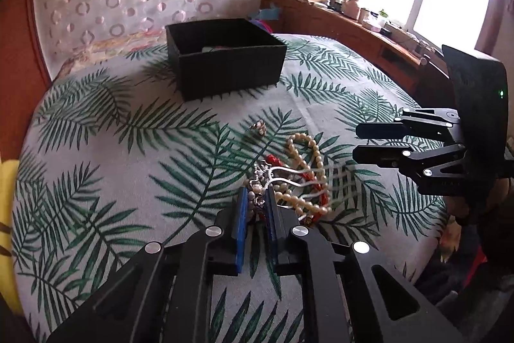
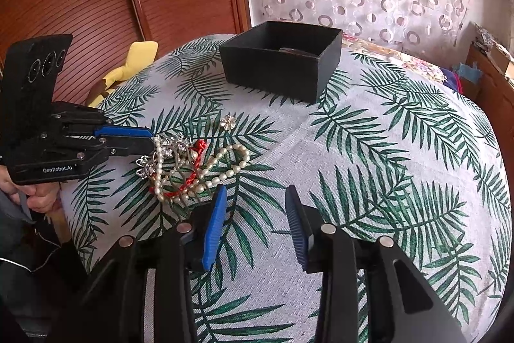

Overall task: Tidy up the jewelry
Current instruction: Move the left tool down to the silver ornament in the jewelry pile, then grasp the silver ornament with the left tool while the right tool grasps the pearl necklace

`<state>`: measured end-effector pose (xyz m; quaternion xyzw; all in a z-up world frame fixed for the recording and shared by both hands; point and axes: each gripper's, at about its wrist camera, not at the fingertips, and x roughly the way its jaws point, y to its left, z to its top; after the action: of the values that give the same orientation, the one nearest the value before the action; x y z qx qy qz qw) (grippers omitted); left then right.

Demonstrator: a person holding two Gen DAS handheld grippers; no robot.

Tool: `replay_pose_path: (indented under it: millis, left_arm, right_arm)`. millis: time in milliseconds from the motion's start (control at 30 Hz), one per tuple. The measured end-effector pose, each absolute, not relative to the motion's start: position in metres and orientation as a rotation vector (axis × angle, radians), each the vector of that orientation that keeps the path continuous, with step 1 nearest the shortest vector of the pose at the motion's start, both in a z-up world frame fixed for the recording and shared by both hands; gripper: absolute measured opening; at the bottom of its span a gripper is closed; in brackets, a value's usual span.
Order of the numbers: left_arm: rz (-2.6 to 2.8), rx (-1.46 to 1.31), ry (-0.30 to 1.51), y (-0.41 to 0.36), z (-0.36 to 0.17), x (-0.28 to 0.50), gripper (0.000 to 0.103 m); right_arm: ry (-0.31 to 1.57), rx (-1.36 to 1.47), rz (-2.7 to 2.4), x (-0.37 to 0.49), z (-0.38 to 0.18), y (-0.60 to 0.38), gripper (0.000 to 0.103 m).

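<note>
Here the left gripper point(image 1: 255, 201), a black two-finger tool with blue pads, has its jaws drawn narrow on the near edge of a tangled heap of jewellery point(image 1: 290, 179): cream pearl strands, a red cord and silver filigree pieces lying on the white bedspread printed with green palm fronds point(image 1: 128, 150). A dark silver piece and a bit of red cord sit pinched between the pads; how much of the heap would follow a lift cannot be told. In the right wrist view the same gripper point(image 2: 151, 139) enters from the left and meets the heap point(image 2: 192, 166) at its left end.

The right gripper point(image 2: 253, 217), of the same make, hangs with its jaws partly apart and nothing between them, just beside the heap's near right edge and not touching it. The heap's long axis runs roughly from the left gripper's tips toward the right gripper, so the left hand is the nearer and is already engaged.

The open black square cardboard box point(image 1: 225, 63), the probable destination, stands farther up the bedspread, well apart from the heap and straight beyond it as the left gripper points; something pale lies inside. A small silver flower brooch point(image 2: 228, 120) lies alone between heap and box.

The coming move is judged to be a lift and forward carry by the left hand, with trailing strands the likely snag.
</note>
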<state>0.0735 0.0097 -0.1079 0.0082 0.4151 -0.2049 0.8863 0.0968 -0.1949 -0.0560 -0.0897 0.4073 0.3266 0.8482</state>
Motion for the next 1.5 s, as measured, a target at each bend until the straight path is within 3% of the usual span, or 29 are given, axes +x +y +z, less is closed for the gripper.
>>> replay_pose_path:
  millis: [267, 367, 933, 1033, 1333, 1500]
  left_arm:
    - [-0.428, -0.016, 0.847, 0.017, -0.102, 0.064, 0.009]
    - [-0.434, -0.013, 0.839, 0.018, -0.101, 0.063, 0.000]
    - [-0.356, -0.005, 0.838, 0.044, -0.100, 0.052, 0.000]
    - [-0.345, -0.020, 0.838, 0.050, -0.101, 0.051, 0.000]
    - [-0.351, -0.037, 0.825, 0.053, -0.099, 0.048, 0.000]
    - [-0.357, -0.041, 0.825, 0.051, -0.100, 0.048, 0.000]
  right_arm:
    - [0.863, -0.197, 0.692, 0.097, -0.059, -0.191, 0.040]
    - [0.864, -0.200, 0.690, 0.097, -0.060, -0.192, 0.040]
    - [0.833, -0.221, 0.843, 0.077, -0.046, -0.153, 0.040]
    - [0.832, -0.263, 0.869, 0.074, -0.045, -0.132, 0.028]
    - [0.865, -0.381, 0.879, 0.078, -0.049, -0.101, 0.014]
    - [0.884, -0.413, 0.872, 0.079, -0.054, -0.098, 0.012]
